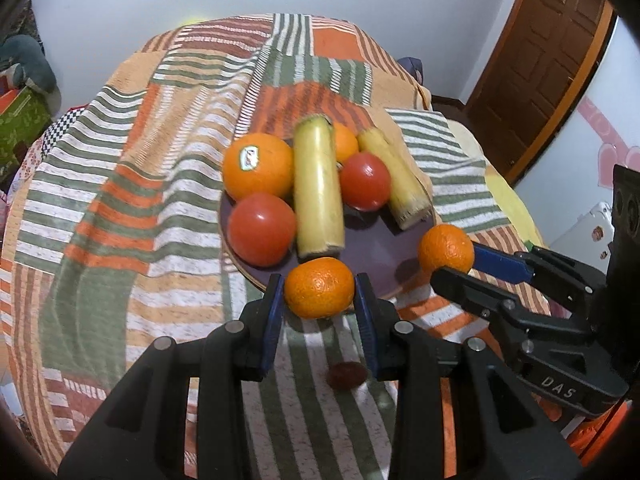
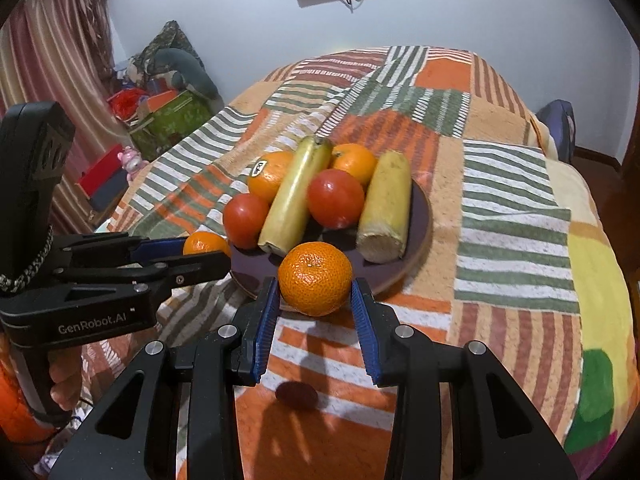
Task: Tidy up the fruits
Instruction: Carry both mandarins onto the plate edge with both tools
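Note:
A dark purple plate (image 1: 372, 248) (image 2: 420, 216) sits on the striped cloth. It holds two yellow-green stalk pieces (image 1: 318, 184), two tomatoes (image 1: 262, 230), a stickered orange (image 1: 258, 166) and a smaller orange behind. My left gripper (image 1: 319, 294) is shut on a mandarin (image 1: 319, 288) above the plate's near rim. My right gripper (image 2: 315, 286) is shut on another mandarin (image 2: 315, 278), also above the near rim. The right gripper with its mandarin (image 1: 446, 249) shows at the plate's right edge in the left view. The left gripper's mandarin (image 2: 206, 244) shows at the plate's left in the right view.
The striped patchwork cloth (image 1: 140, 200) covers a round table. A small dark spot (image 2: 296, 394) lies on the cloth below the right gripper. Boxes and clutter (image 2: 168, 116) stand on the floor to the left. A wooden door (image 1: 540, 60) is at the right.

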